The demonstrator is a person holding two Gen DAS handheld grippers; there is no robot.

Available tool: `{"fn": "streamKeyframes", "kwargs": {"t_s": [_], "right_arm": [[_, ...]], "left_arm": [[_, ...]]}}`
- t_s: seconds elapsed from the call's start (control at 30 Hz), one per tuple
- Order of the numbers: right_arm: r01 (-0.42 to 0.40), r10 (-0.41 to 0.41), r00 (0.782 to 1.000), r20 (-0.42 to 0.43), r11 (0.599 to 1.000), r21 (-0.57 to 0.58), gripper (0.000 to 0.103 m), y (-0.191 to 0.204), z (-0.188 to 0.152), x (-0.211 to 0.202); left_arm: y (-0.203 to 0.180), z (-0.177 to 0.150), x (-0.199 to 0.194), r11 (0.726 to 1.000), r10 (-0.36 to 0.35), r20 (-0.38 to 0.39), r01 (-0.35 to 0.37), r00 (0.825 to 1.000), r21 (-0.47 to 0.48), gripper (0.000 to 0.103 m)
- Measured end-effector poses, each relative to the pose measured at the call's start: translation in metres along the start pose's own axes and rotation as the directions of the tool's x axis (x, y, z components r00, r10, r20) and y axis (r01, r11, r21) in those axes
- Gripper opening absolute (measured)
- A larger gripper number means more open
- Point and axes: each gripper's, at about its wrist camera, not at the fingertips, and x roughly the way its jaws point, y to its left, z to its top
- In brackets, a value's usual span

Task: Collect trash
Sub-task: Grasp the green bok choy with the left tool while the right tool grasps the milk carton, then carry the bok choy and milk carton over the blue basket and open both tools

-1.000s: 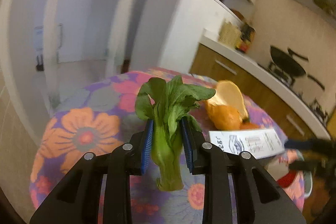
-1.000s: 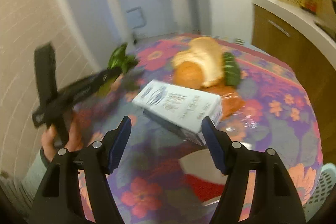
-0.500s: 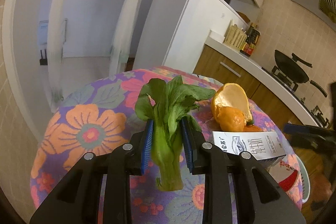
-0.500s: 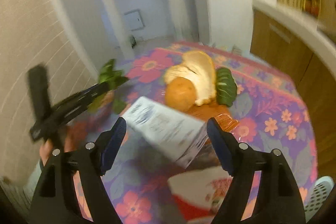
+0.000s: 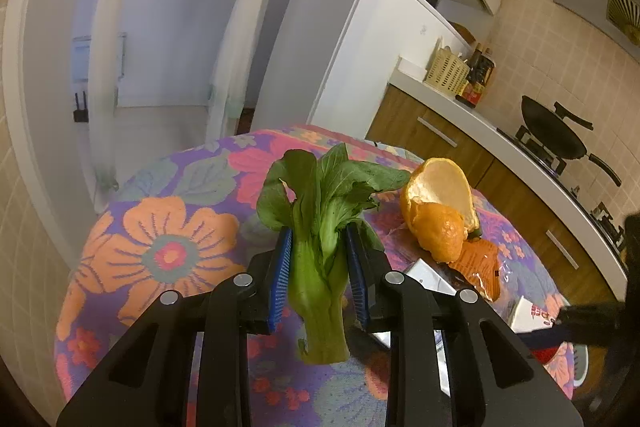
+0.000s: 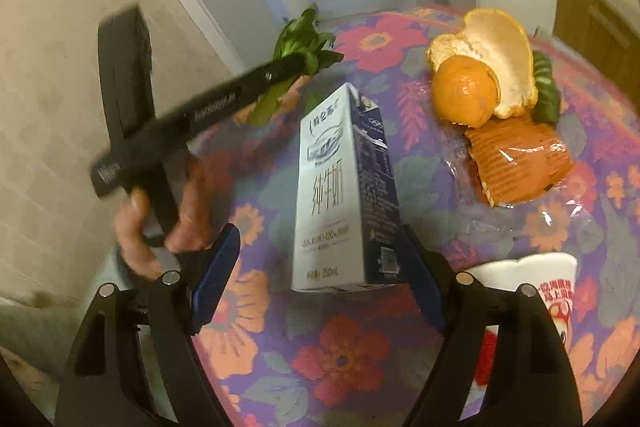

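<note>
My left gripper (image 5: 320, 275) is shut on a green bok choy (image 5: 320, 227) and holds it above the flowered table (image 5: 172, 251). In the right wrist view the bok choy (image 6: 304, 45) shows at the left gripper's tip. My right gripper (image 6: 316, 267) is open, its jaws on either side of a white and blue milk carton (image 6: 340, 187) that lies on the table (image 6: 344, 359), with gaps on both sides. An orange peel (image 6: 484, 67) and an orange plastic wrapper (image 6: 520, 163) lie beyond it. The peel (image 5: 440, 207) and wrapper (image 5: 480, 263) also show in the left wrist view.
A white and red paper cup (image 6: 532, 299) lies at the right, by my right gripper. A green leaf (image 6: 546, 95) lies behind the peel. A kitchen counter (image 5: 500, 139) with a wok (image 5: 556, 139) runs along the right. A tiled wall (image 6: 60, 107) is at the left.
My right gripper has moved in toward the milk carton, which now lies lengthwise between its open jaws. My left gripper still holds the bok choy and has risen slightly.
</note>
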Motion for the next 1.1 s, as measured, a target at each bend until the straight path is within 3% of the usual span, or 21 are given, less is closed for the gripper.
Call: {"fn": "streamKeyframes", "kwargs": {"t_s": [0.2,0.33,0.4,0.43,0.57,0.87,1.03,1.1], "right_arm": [[0.19,-0.19,0.98,0.06,0.982,-0.008,0.076,0.019,-0.015,0.017],[0.26,-0.261,0.962,0.081,0.965,0.018,0.075,0.019,-0.014,0.024],[0.284,-0.286,0.955,0.079,0.958,0.035,0.065,0.019,-0.013,0.029],[0.284,-0.286,0.955,0.085,0.958,0.037,0.053,0.019,-0.013,0.03],[0.296,-0.3,0.947,0.113,0.954,0.051,0.052,0.025,-0.016,0.023],[0.328,-0.369,0.889,0.27,0.926,0.185,0.052,0.009,-0.041,-0.064],[0.332,-0.428,0.837,0.341,0.893,0.305,0.052,-0.019,-0.066,-0.121],[0.347,-0.47,0.806,0.359,0.868,0.357,0.052,-0.036,-0.082,-0.145]], "left_arm": [[0.002,0.002,-0.001,1.0,-0.005,-0.001,0.005,1.0,-0.009,0.025],[0.002,0.002,-0.002,1.0,-0.004,0.0,0.004,1.0,-0.007,0.025],[0.002,0.002,-0.002,1.0,-0.001,0.002,0.001,1.0,-0.002,0.025],[0.001,0.002,-0.002,1.0,-0.002,0.002,0.002,1.0,0.001,0.025],[-0.005,0.003,-0.001,0.999,-0.02,-0.006,0.02,1.0,0.028,0.025],[-0.037,0.012,-0.028,0.99,-0.105,0.021,0.102,0.994,0.097,0.025],[-0.079,0.021,-0.04,0.971,-0.185,0.021,0.18,0.982,0.155,0.025],[-0.1,0.022,-0.043,0.958,-0.218,0.01,0.212,0.976,0.196,0.025]]}}
